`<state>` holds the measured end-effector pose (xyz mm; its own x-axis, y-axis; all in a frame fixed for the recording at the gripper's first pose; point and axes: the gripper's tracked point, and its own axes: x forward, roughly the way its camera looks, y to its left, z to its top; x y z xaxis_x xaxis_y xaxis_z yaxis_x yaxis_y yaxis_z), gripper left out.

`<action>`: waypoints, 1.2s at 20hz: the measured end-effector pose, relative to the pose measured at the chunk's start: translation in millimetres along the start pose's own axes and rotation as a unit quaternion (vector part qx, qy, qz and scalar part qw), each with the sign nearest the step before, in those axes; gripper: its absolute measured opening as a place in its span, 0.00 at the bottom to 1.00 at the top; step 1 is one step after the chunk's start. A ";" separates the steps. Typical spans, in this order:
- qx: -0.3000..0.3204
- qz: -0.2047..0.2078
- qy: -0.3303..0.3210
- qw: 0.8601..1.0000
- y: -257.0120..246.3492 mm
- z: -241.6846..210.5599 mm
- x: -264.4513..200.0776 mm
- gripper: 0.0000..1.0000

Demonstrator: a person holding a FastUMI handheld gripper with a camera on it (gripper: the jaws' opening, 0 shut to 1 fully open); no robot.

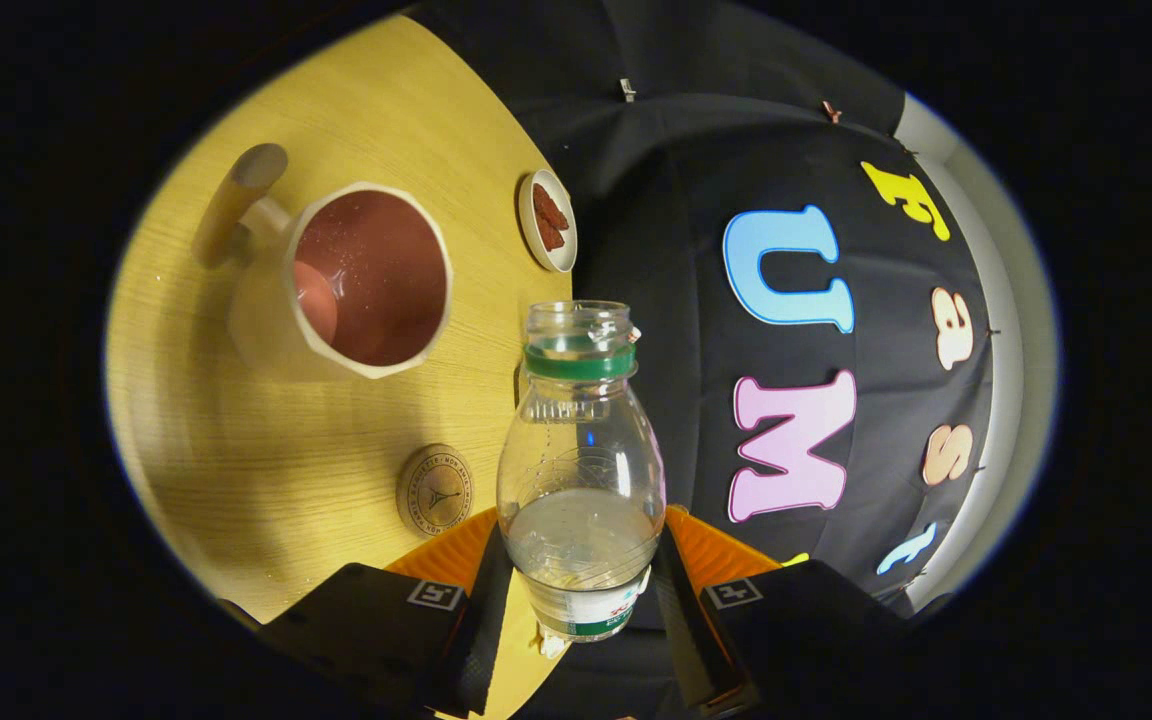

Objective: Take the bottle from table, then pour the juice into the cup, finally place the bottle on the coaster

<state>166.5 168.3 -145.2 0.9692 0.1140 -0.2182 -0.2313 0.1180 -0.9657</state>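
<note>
Looks like a staged recording booth, not a real kitchen: black cloth wall [636, 150] pinned up right behind a bare wooden table [266, 440].

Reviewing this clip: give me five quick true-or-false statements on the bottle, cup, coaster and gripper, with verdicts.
1. The gripper holds the bottle between both fingers. True.
2. The bottle is capped. False: its mouth is open, with just a green ring around the neck.
3. The cup lies on its side. False: it stands upright on the table, its opening facing up.
4. The bottle stands on the coaster. False: the coaster is bare, beside the bottle and nearer than the cup.
5. A small dish sits beyond the cup, near the table's edge. True.
</note>
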 end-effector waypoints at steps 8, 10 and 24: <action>-0.062 0.015 -0.022 0.998 7.6 6.9 -1.4 0.72; -0.075 0.019 -0.028 0.997 9.8 10.4 -1.3 0.72; -0.153 0.020 -0.052 0.987 11.6 19.8 8.0 0.72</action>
<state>169.9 190.1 -155.3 0.9421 0.2147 -0.2574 -0.2182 -0.1900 -0.9572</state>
